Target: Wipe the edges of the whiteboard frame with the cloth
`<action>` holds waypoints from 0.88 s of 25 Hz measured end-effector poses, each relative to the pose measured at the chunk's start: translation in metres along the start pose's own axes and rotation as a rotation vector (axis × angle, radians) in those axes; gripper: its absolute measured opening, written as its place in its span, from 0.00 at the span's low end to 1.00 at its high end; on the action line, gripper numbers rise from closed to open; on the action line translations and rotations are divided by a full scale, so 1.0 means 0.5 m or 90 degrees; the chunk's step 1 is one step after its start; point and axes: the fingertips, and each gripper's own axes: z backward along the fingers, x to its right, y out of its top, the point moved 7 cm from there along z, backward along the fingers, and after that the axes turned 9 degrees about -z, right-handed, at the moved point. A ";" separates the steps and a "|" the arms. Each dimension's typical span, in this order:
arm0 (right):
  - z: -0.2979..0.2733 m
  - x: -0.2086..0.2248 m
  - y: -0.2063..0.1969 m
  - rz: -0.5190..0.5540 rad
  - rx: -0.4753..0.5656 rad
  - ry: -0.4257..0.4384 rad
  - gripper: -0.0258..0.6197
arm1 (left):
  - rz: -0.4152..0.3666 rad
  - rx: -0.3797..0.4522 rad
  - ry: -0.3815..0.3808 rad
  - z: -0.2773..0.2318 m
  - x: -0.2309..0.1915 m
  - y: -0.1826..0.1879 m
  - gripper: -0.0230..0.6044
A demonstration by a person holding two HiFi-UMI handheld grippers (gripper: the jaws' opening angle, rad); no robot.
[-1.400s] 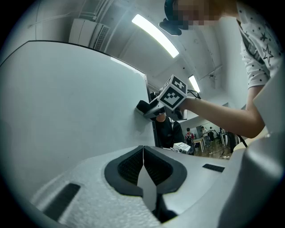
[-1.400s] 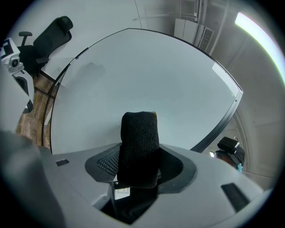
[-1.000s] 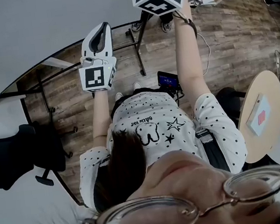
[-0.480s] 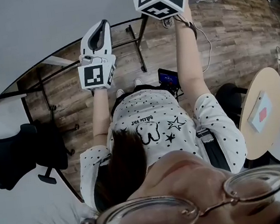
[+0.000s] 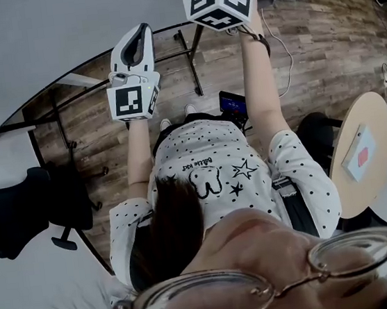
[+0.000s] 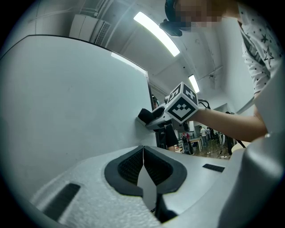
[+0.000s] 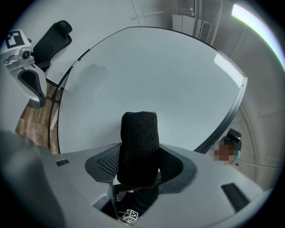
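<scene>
- The right hand-held gripper (image 7: pixel 138 165) is clamped on a black knitted cloth (image 7: pixel 139 142). The cloth stands up between the jaws as a folded wad.
- The wad points at the whiteboard (image 7: pixel 147 75), which fills most of the right gripper view.
- In the left gripper view the cloth's end meets the board right by the dark frame (image 6: pixel 148 87) at the board's side edge.
- In the right gripper view the frame runs as a dark band round the board, on the right and along the left.
- The left hand-held gripper (image 6: pixel 143 165) has its jaws pressed together, with nothing between the pads.
- It is held up facing the board, apart from the right one and lower on the board in the head view.
- Both forearms are raised. The right arm reaches further, and its marker cube (image 5: pixel 222 0) sits at the top of the head view.
- The person wears a white dotted shirt (image 5: pixel 210 176) and glasses (image 5: pixel 265 285).
- Below lies a wood plank floor (image 5: pixel 321 51).
- A black office chair (image 5: pixel 29 212) stands at the left.
- A round tabletop (image 5: pixel 364 122) at the right carries a pale card (image 5: pixel 358 158) with a red mark.
</scene>
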 end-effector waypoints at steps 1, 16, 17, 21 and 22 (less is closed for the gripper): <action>-0.001 -0.002 -0.002 -0.001 0.000 0.001 0.41 | 0.000 -0.001 0.002 0.001 0.000 0.000 0.07; -0.011 -0.051 -0.043 -0.015 0.003 0.000 0.41 | 0.007 -0.021 0.015 0.020 -0.006 -0.019 0.07; -0.011 -0.055 -0.046 -0.015 0.002 0.000 0.41 | 0.008 -0.023 0.017 0.022 -0.007 -0.021 0.07; -0.012 -0.063 -0.058 -0.022 0.002 0.001 0.41 | 0.010 -0.030 0.021 0.025 -0.008 -0.027 0.07; -0.012 -0.065 -0.060 -0.023 0.001 0.001 0.41 | 0.010 -0.031 0.021 0.026 -0.008 -0.027 0.07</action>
